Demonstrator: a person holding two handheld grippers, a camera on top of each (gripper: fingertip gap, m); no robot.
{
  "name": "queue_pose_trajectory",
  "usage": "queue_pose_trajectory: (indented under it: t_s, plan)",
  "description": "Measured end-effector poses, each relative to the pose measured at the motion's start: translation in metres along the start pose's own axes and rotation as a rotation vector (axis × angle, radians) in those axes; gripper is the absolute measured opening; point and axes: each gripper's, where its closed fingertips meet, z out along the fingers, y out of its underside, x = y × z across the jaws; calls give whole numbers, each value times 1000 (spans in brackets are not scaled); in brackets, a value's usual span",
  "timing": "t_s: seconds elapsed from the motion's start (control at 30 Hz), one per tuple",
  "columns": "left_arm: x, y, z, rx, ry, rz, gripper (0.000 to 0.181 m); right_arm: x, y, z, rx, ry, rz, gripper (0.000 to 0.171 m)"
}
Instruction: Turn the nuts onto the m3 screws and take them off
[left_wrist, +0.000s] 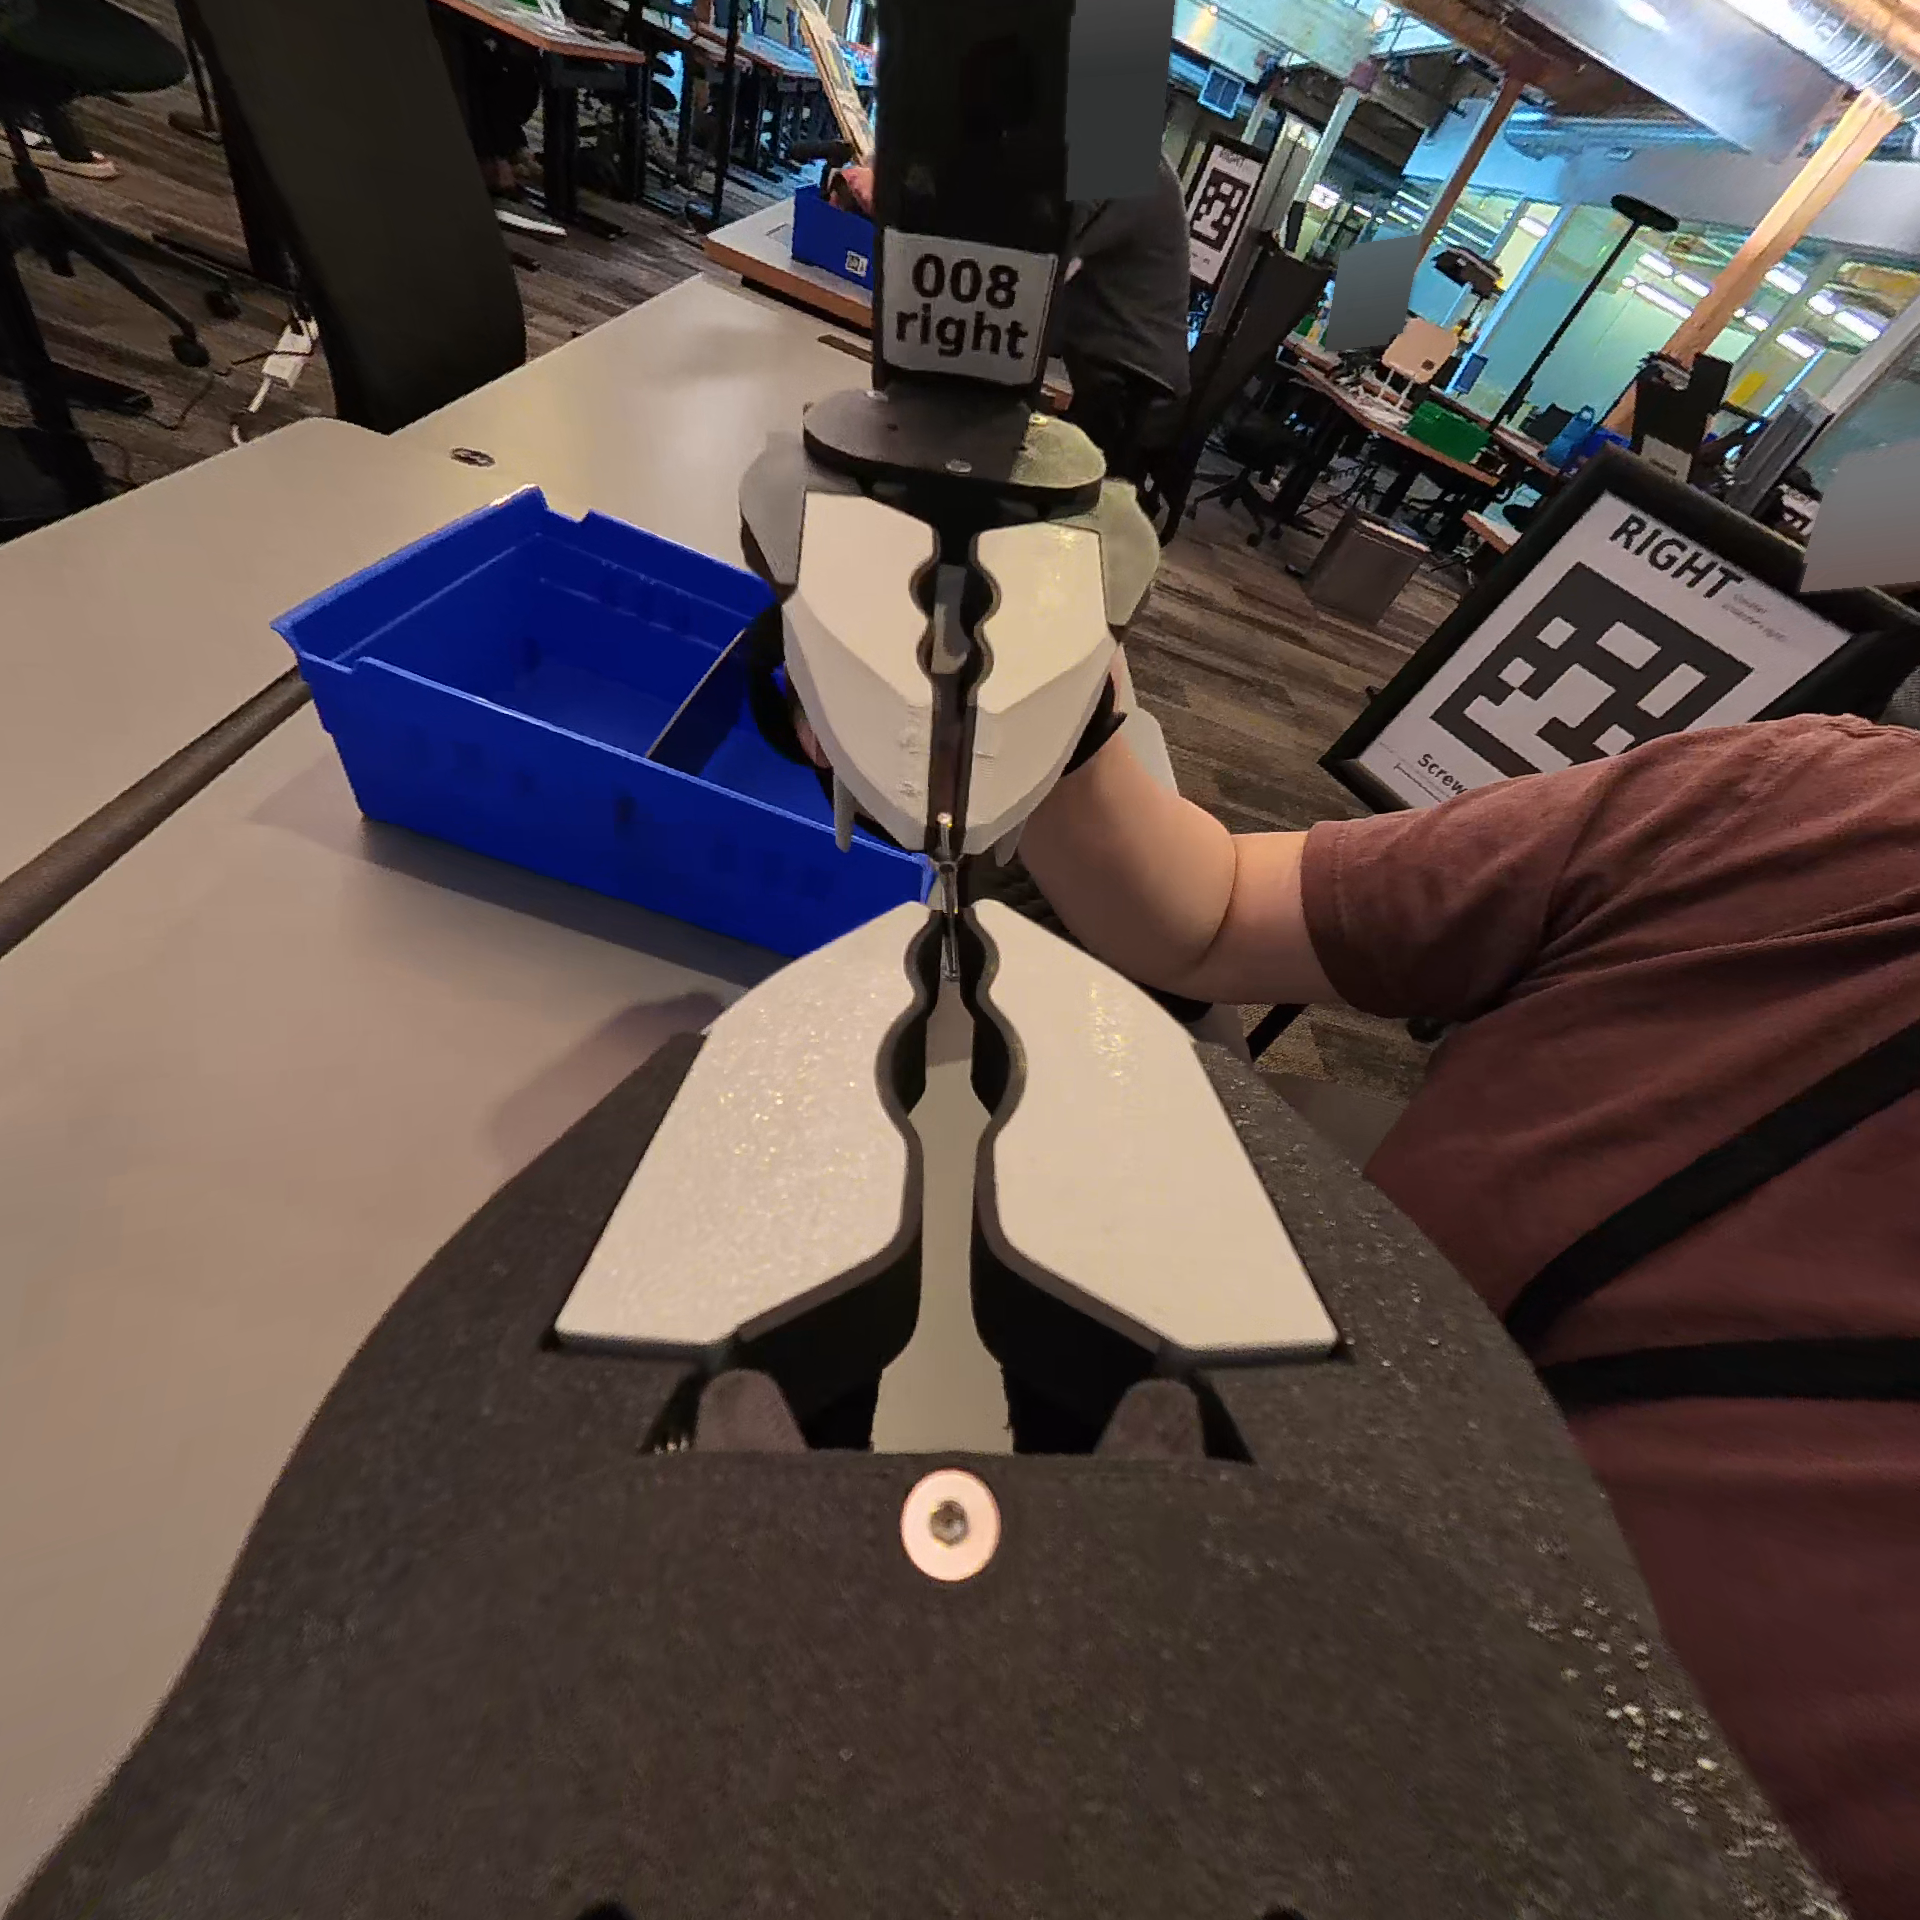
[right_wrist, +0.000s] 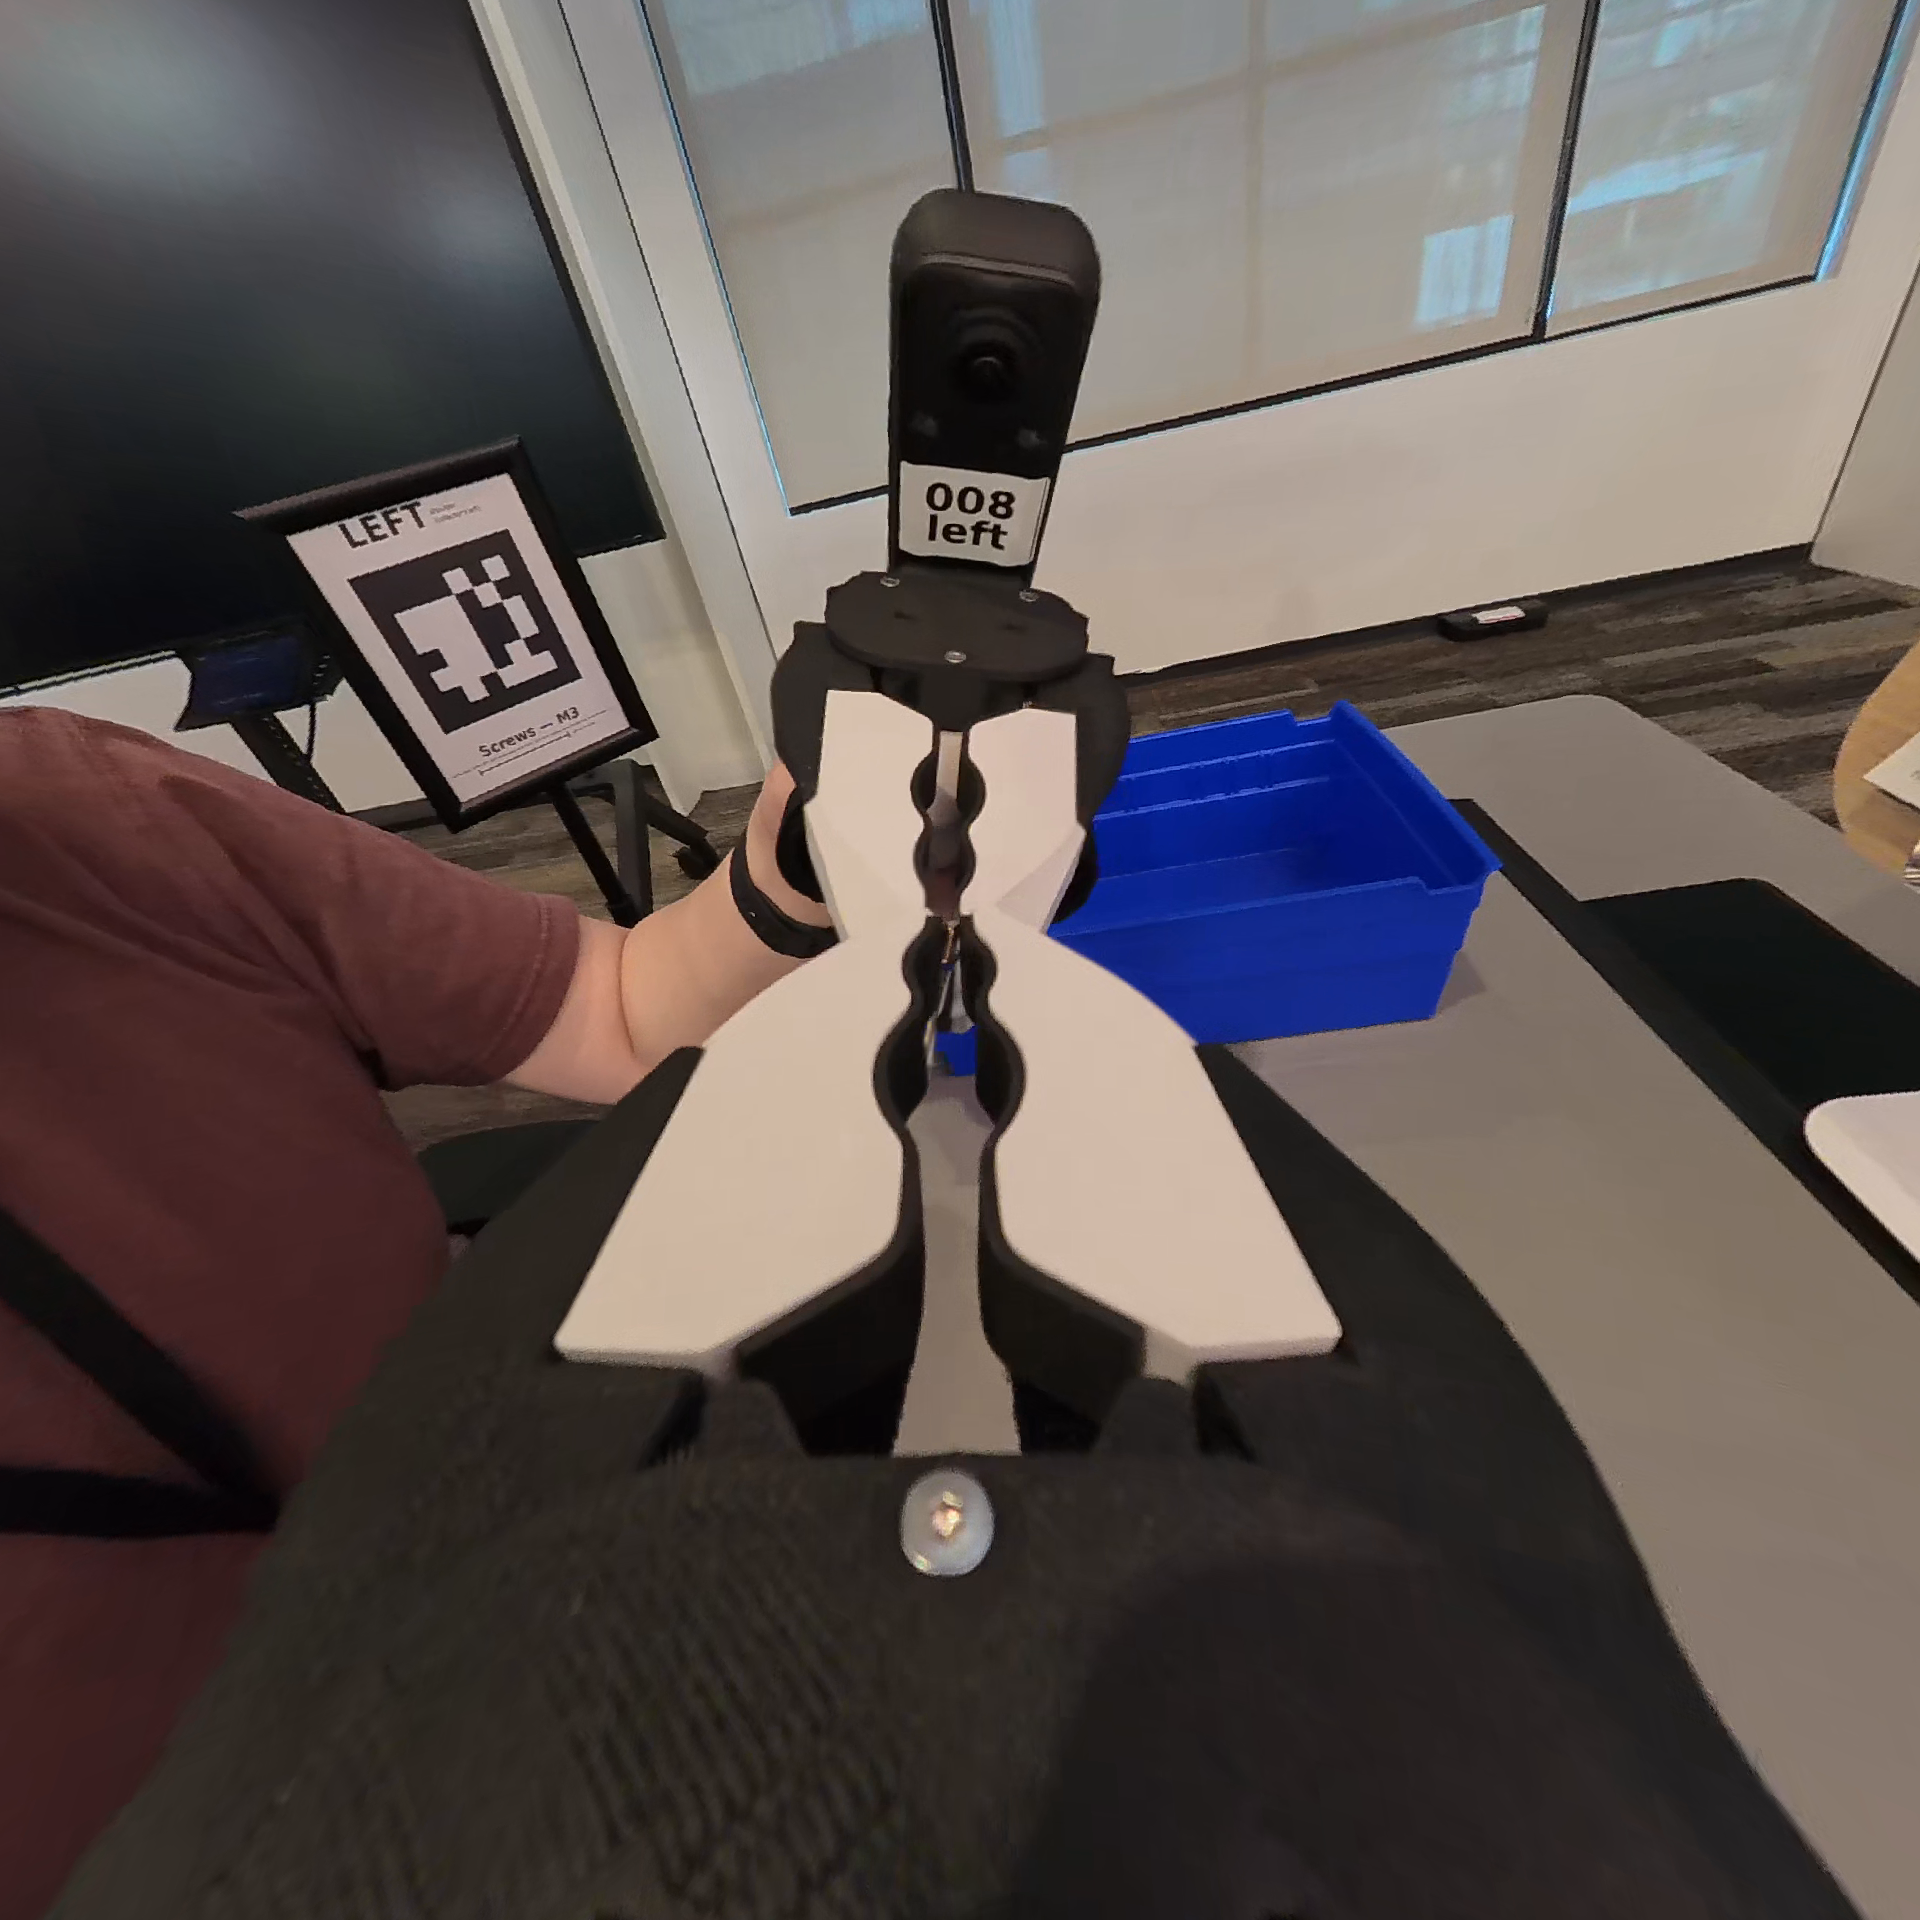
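Left wrist view shows the left gripper (left_wrist: 948, 940) with its white fingers (left_wrist: 790, 1122) drawn close together at the tips, pinching the lower end of a thin metal screw (left_wrist: 948, 940). Facing it tip to tip, the right gripper (left_wrist: 943, 831) comes in from the far side, its fingers likewise narrowed onto the screw's other end, where a small metal piece, perhaps the nut (left_wrist: 942, 823), sits; it is too small to tell for certain. The whole thing is held in the air above the grey table (left_wrist: 260, 1091), just beside a blue bin (left_wrist: 540, 717) with a divider inside. A person's arm (left_wrist: 1164, 894) in a maroon sleeve (left_wrist: 1558, 883) reaches behind the right gripper. Right wrist view gives the mirror arrangement: the right gripper (right_wrist: 948, 940) and the left gripper (right_wrist: 943, 914) meet at their tips, both nearly closed on the small metal part (right_wrist: 948, 951) between them, with the blue bin (right_wrist: 1299, 894) behind and a framed marker sign (right_wrist: 473, 634) on a stand to the side.
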Motion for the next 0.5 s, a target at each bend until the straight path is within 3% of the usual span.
queue_pose_trajectory:
  t_s: [0.2, 0.5]
  plan:
    - [3, -11, -2, 92, 71, -59, 10, 0, -4, -1, 44, -36, 65, 3]
    - [1, -10, 6, 126, 115, -111, 2, 2, -8, -3, 99, -66, 116, 3]
